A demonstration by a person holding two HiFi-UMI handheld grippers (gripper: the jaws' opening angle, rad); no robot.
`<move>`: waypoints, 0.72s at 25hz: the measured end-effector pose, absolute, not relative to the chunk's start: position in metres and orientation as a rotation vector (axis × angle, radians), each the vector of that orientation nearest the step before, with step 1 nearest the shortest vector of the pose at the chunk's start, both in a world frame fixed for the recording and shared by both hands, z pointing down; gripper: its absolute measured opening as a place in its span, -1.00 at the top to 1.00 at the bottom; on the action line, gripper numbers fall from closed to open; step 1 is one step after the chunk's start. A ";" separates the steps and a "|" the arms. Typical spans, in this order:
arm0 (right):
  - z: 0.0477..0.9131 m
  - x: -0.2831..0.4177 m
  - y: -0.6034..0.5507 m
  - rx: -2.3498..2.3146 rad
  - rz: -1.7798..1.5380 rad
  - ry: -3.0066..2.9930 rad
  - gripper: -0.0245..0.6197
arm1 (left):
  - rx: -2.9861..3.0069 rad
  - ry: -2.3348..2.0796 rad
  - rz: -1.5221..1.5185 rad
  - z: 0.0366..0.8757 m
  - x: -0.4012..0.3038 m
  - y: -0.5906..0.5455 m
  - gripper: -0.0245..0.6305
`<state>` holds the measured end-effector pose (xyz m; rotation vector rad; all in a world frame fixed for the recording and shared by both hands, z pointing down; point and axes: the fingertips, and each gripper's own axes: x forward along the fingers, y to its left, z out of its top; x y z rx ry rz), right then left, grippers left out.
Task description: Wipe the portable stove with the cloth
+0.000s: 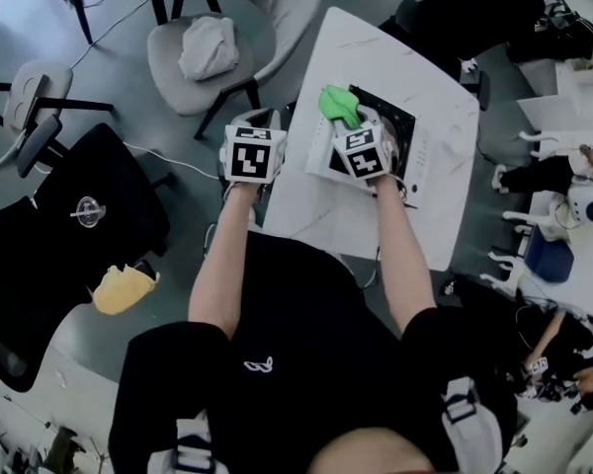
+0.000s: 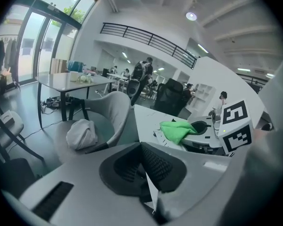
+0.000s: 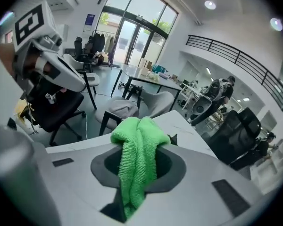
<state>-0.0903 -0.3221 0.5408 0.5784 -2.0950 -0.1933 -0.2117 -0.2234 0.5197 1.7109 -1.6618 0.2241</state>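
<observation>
The white table [image 1: 420, 77] takes up the middle of what I see, running away from me at an angle. To the left on the floor is a black office chair [image 1: 94, 205], and farther off a grey armchair [image 1: 272, 13] sits tight against the table's far-left side, so there's not much room on that side. More desks are packed along the right, with someone seated [image 1: 549, 176] over there.

The portable stove [image 1: 403, 138] is on the table right in front of me, black top on a white body. My right gripper [image 3: 137, 173] is over its near-left corner and blocks that part from the head view. Its jaws are clamped on the green cloth [image 1: 338, 104], which bunches up out of the tip and hangs over the stove's far-left edge. I can't tell if the cloth is actually pressing on the top.

My left gripper [image 2: 146, 168] is just beside the right one, at the table's left edge. Its jaws are closed together with nothing in them.

Smaller stuff: a white bundle [image 1: 208, 47] lies on the armchair seat, a crumpled yellow thing [image 1: 122, 290] is near the office chair, and a thin cable [image 1: 168, 158] runs across the floor.
</observation>
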 end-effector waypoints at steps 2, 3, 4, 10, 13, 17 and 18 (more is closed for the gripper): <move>0.543 -0.088 -0.312 0.543 -0.171 -2.095 0.75 | 1.728 -1.645 0.221 0.521 -0.205 -0.224 0.93; 0.544 -0.087 -0.306 0.531 -0.155 -2.092 0.75 | 1.735 -1.643 0.218 0.521 -0.203 -0.224 0.93; 0.545 -0.086 -0.302 0.522 -0.135 -2.085 0.75 | 1.740 -1.646 0.218 0.520 -0.202 -0.225 0.93; 0.545 -0.084 -0.282 0.445 -0.068 -1.995 0.75 | 1.769 -1.640 0.229 0.516 -0.195 -0.222 0.93; 0.539 -0.086 -0.279 0.447 -0.090 -1.994 0.75 | 1.764 -1.637 0.222 0.518 -0.191 -0.216 0.93; 0.541 -0.079 -0.259 0.401 -0.071 -1.950 0.75 | 1.762 -1.603 0.212 0.520 -0.174 -0.205 0.93; 0.544 -0.075 -0.252 0.388 -0.059 -1.936 0.75 | 1.754 -1.589 0.207 0.524 -0.169 -0.201 0.93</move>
